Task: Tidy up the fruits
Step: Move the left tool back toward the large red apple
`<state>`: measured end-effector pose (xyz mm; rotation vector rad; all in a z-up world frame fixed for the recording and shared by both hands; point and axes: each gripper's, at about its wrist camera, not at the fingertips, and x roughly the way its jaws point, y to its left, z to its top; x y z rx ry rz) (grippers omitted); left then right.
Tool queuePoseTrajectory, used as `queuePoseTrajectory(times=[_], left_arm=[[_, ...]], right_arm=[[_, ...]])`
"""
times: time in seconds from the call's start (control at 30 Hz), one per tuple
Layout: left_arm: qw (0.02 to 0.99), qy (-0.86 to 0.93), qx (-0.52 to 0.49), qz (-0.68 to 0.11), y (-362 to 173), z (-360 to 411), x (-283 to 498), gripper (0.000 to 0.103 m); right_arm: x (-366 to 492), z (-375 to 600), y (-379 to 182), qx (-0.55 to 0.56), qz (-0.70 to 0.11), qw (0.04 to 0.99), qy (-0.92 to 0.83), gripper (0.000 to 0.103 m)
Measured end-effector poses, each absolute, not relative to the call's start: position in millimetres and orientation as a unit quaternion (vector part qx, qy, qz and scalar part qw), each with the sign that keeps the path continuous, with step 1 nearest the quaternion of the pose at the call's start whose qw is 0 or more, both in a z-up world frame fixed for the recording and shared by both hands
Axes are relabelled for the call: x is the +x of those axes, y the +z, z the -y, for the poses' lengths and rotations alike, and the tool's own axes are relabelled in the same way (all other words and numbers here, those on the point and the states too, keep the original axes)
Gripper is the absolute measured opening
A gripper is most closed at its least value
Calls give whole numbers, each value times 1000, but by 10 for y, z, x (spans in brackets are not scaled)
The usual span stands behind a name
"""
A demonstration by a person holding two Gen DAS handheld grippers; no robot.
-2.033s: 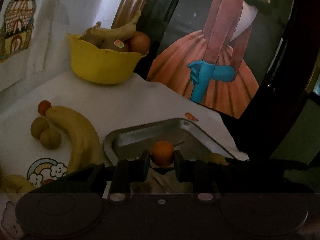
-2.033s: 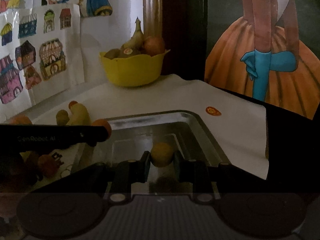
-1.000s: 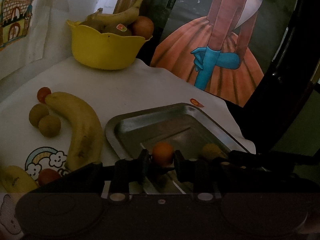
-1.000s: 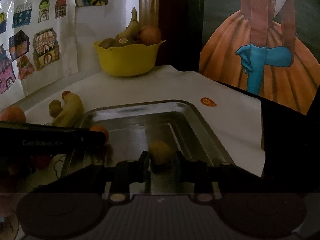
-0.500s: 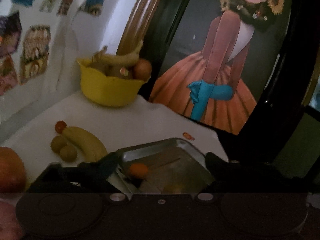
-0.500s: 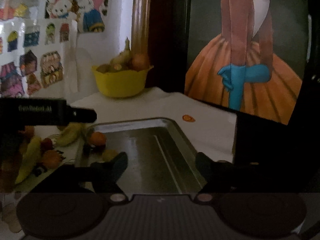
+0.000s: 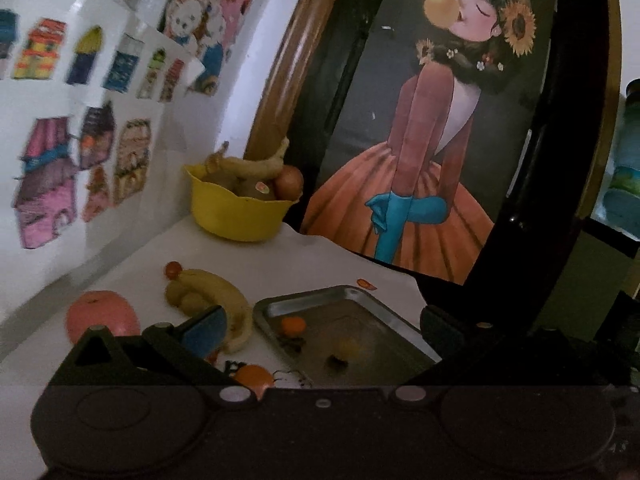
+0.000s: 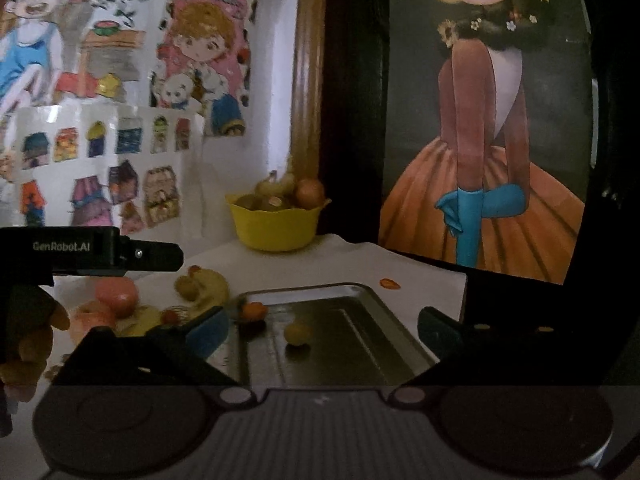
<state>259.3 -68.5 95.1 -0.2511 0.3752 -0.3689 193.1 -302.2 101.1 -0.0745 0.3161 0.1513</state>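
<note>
Both drops are finishing: the left gripper (image 7: 320, 322) and right gripper (image 8: 322, 326), jaws just opened wide and empty, are leaving a small orange fruit (image 7: 293, 324) and yellow fruit (image 8: 297, 333) lying on the metal tray (image 8: 360, 292). Next, I judge, comes fetching the banana (image 7: 224, 292) off the tray's left edge.

Both hand-held grippers (image 7: 320, 324) (image 8: 322, 326) agape, empty

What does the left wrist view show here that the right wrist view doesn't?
Only the left wrist view: an orange fruit on the cloth just before its own open gripper.

Only the right wrist view: the left gripper from the side, a hand below it, and its own open right gripper.

Both: the tray holding a small orange fruit and a yellow fruit, the yellow bowl and the banana.
</note>
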Motion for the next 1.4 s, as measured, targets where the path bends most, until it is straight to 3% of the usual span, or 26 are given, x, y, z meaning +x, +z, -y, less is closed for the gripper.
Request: queuePoseTrajectory(times=[0.67,1.4], left_arm=[[971,-108,-119,-178,843,-365,1786,102],[962,-72,-95,-246,213,-743,1701,102]], right_arm=[[1184,2273,893,-80,-173,968,161,103],[1417,1604,305,-103,-277,931,213,103]])
